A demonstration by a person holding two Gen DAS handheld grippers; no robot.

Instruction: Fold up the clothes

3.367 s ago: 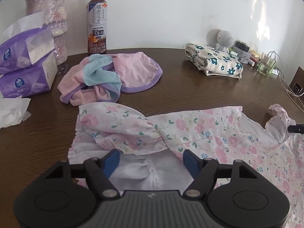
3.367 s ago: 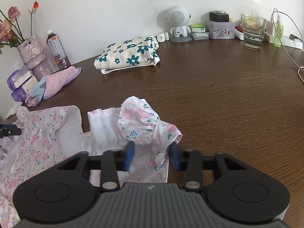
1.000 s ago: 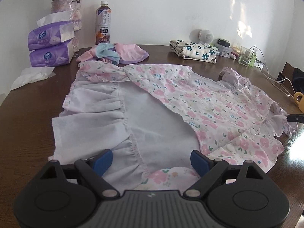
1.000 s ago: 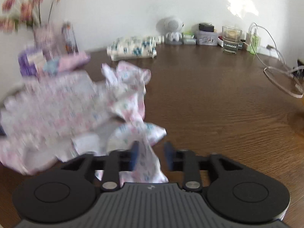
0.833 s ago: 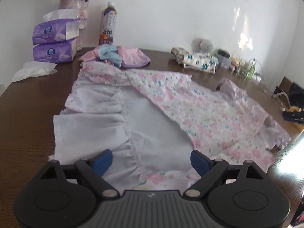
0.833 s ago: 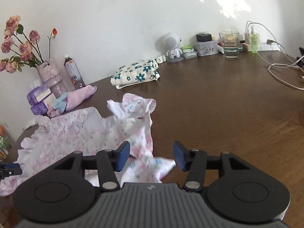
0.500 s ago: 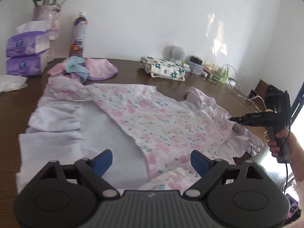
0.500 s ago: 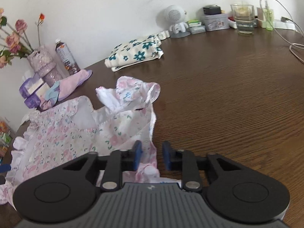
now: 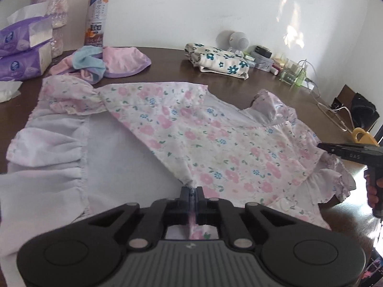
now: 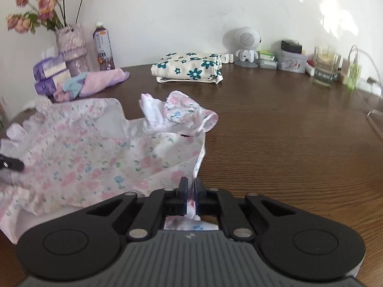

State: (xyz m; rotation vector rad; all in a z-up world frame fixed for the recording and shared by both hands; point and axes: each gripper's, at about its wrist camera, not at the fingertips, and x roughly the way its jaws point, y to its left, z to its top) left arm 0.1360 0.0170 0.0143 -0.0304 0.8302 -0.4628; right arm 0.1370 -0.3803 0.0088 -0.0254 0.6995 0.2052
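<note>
A pink floral dress (image 9: 191,129) lies spread on the dark wooden table (image 10: 287,143), part of it turned over so the pale lining (image 9: 115,162) shows. My left gripper (image 9: 192,192) is shut on a fold of the dress at its near edge. My right gripper (image 10: 190,186) is shut on the dress (image 10: 95,153) at another edge, a ruffled sleeve (image 10: 184,112) bunched up beyond it. In the left wrist view the right gripper (image 9: 323,146) shows at the far right, held by a hand (image 9: 373,189).
A folded white garment with teal flowers (image 10: 189,69) and a pink and blue garment pile (image 9: 103,62) lie further back. Tissue packs (image 9: 24,52), a vase (image 10: 71,45), a bottle (image 9: 97,16), a speaker figure (image 10: 246,45), a glass (image 10: 325,67) and cables (image 9: 335,110) line the table's far side.
Both grippers have shut on the dress's edges; half a second ago the left was wide open and the right nearly shut. The left has moved in closer to the cloth.
</note>
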